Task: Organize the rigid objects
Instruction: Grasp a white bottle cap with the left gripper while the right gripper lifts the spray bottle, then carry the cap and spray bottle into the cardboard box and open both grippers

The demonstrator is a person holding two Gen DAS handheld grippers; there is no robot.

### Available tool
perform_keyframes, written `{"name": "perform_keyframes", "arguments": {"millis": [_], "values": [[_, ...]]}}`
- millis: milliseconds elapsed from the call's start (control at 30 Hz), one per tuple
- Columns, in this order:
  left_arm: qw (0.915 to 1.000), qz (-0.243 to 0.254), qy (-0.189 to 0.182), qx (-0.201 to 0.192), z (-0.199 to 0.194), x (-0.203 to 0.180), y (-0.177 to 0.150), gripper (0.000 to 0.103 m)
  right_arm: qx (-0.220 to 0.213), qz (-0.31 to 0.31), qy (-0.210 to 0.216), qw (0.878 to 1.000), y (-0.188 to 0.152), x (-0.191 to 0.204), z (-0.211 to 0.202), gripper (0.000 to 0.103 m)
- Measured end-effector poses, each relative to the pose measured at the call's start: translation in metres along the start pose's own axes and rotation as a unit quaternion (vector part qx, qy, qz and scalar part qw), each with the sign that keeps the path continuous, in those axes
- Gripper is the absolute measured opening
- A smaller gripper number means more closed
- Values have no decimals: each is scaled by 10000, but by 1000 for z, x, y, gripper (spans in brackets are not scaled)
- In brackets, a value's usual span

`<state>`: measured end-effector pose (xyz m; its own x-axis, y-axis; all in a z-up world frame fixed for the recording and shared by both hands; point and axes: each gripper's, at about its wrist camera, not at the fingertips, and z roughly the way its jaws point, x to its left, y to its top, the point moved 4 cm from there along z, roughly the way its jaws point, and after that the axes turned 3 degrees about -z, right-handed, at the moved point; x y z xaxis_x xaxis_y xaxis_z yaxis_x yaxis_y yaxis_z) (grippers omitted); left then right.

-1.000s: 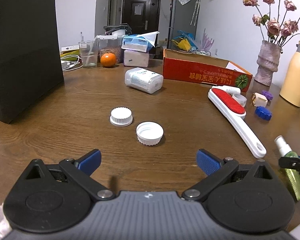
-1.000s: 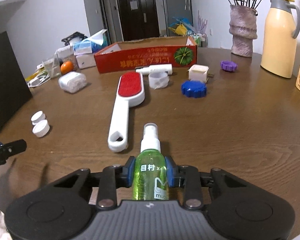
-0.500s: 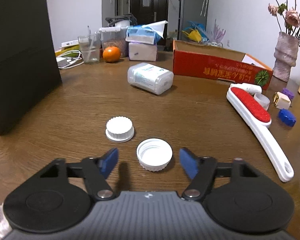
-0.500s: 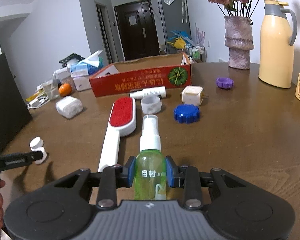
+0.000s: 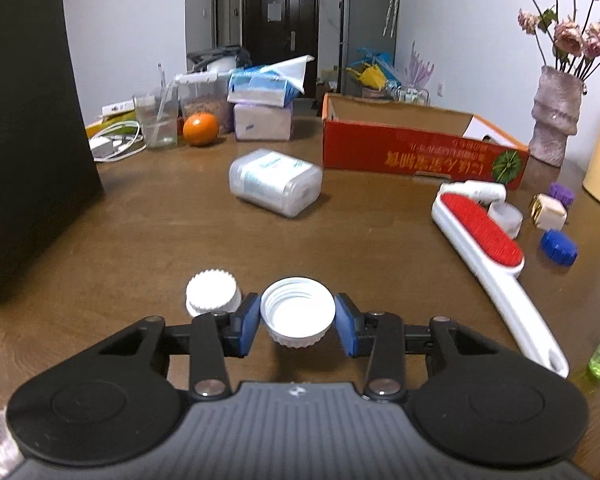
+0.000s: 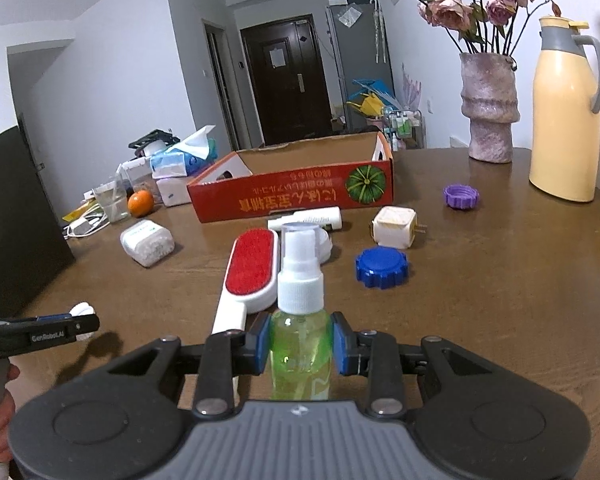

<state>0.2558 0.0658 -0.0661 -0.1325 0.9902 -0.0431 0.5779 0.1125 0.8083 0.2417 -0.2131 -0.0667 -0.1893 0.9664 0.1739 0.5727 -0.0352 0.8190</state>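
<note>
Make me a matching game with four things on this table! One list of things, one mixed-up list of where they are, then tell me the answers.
Things:
1. open white plastic cap
2. green spray bottle
3. round orange fruit
4. blue ridged lid

Places:
A. between the right gripper's pads
B. beside the clear drinking glass
C. between the left gripper's pads
D. in front of the white plug adapter

Pairs: 1-C, 2-A, 3-B, 4-D

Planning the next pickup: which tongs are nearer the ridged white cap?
Left. The left tongs sit right beside the ridged white cap; the right tongs are farther off.
</note>
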Motion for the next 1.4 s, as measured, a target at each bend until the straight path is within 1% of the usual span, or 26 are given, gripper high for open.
{"name": "perform_keyframes", "arguments": {"millis": [433, 633, 933, 1200, 1400], "values": [[9990, 42, -267, -353, -1, -37, 45, 41, -414, -73, 4, 9991, 37, -9, 6, 30], [9978, 30, -380, -539, 3, -57, 69, 41, -603, -135, -10, 9981, 61, -15, 17, 30], [9956, -31, -545, -757, 15, -85, 105, 41, -948, -143, 76, 9954, 99, -19, 37, 30], [9936, -152, -502, -997, 29, -99, 137, 41, -1230, -30, 188, 9922, 126, -17, 57, 30], [9928, -223, -450, -1092, 44, -106, 158, 41, -1365, -38, 223, 9904, 143, -13, 73, 30]]}}
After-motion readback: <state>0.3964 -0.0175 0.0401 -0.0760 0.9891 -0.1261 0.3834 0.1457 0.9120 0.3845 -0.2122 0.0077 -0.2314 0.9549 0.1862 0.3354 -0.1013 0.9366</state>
